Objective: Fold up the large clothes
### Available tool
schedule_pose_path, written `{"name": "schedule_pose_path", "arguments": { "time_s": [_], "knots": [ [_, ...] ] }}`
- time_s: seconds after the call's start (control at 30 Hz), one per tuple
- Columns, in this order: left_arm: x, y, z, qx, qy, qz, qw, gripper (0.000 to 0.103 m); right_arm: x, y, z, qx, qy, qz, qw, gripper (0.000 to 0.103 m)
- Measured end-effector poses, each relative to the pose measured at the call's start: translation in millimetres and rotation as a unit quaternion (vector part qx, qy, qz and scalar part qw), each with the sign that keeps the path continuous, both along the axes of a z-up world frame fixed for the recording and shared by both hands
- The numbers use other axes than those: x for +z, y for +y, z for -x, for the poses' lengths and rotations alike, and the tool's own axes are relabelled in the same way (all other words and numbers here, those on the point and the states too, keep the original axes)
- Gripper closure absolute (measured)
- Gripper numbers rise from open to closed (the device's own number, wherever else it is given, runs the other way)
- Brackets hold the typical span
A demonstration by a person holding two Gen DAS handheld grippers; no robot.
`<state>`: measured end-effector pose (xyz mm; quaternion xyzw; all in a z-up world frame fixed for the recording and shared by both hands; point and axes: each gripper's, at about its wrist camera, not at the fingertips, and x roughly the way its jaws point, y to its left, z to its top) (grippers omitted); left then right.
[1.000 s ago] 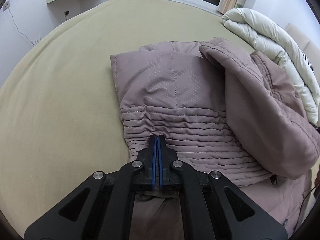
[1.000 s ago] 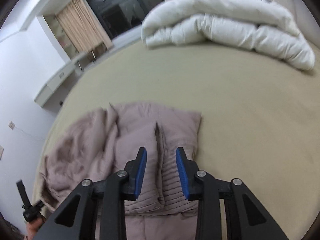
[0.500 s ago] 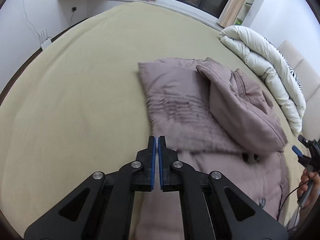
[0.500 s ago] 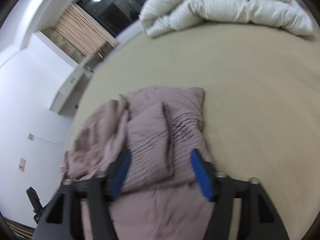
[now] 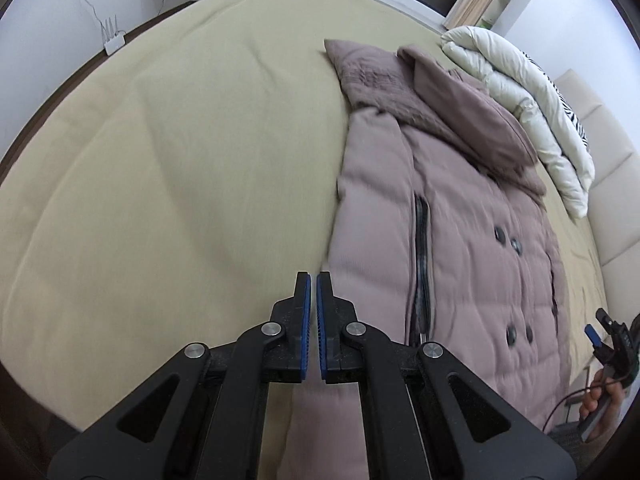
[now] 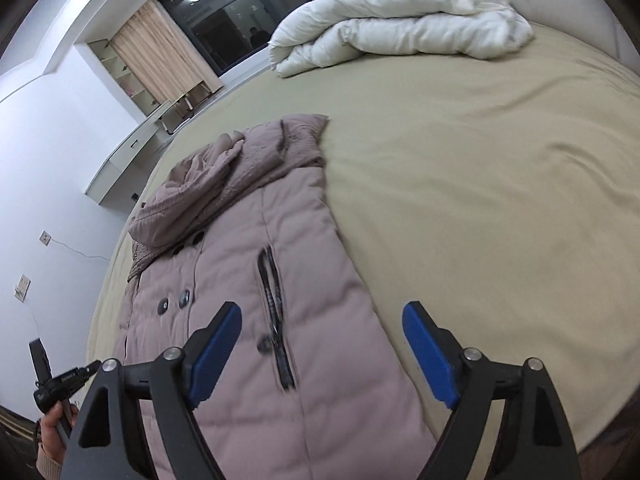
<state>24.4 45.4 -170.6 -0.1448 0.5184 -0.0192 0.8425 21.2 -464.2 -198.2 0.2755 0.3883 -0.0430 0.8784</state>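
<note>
- Left wrist view: a bed (image 5: 160,168) under a tan sheet fills the frame, with a white wall behind it, a white router (image 5: 114,42) on the floor at the wall, and a rolled white duvet (image 5: 524,92) at the far right.
- A mauve padded coat (image 5: 472,248) lies flat along the right part of the sheet, buttons up (4 dark ones show), hood (image 5: 464,112) toward the far end and just beside the duvet.
- The left gripper (image 5: 313,284) hovers over bare sheet just left of the coat's edge; its blue pads (image 5: 305,320) are nearly together with a thin slit between them, gripping nothing.
- Right wrist view: a dark window (image 6: 240,32) with beige curtains (image 6: 160,60) and a white desk (image 6: 124,160) stand behind the bed (image 6: 500,184); the duvet (image 6: 400,28) sits at the far end.
- The coat (image 6: 280,280) lies at lower left, a black pocket zip (image 6: 274,316) running down its front.
- The right gripper (image 6: 320,348) is spread wide and empty above the coat's near right part, 1 finger over fabric, the other over sheet.
</note>
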Motion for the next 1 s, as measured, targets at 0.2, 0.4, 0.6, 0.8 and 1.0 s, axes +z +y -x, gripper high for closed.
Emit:
{"name": "schedule_pose_path", "arguments": {
  "time_s": [0.2,0.4,0.6,0.8,1.0],
  "knots": [
    [-5.1,7.8,66.3,0.0,0.022,0.018,0.9996,0.086,-5.1,-11.3,47.3,-0.014,0.021,0.009,1.0,0.009],
    [-11.2,12.4,114.8,-0.005,0.03,0.023,0.9993,0.026,-13.4,-15.8,76.6,-0.018,0.032,0.007,0.999,0.007],
    [-22.8,3.4,132.6,-0.032,0.061,0.004,0.9976,0.026,-33.1,-19.6,90.4,-0.011,0.066,-0.014,0.998,0.007],
    [-28.5,-12.9,139.7,-0.066,0.068,-0.012,0.9955,0.026,-50.4,-20.8,99.7,0.002,0.09,-0.039,0.995,0.007],
    [-36.9,-12.4,140.2,-0.075,0.084,-0.01,0.9937,0.026,-65.9,-31.6,104.9,0.009,0.105,-0.08,0.991,0.009]
  ]
}}
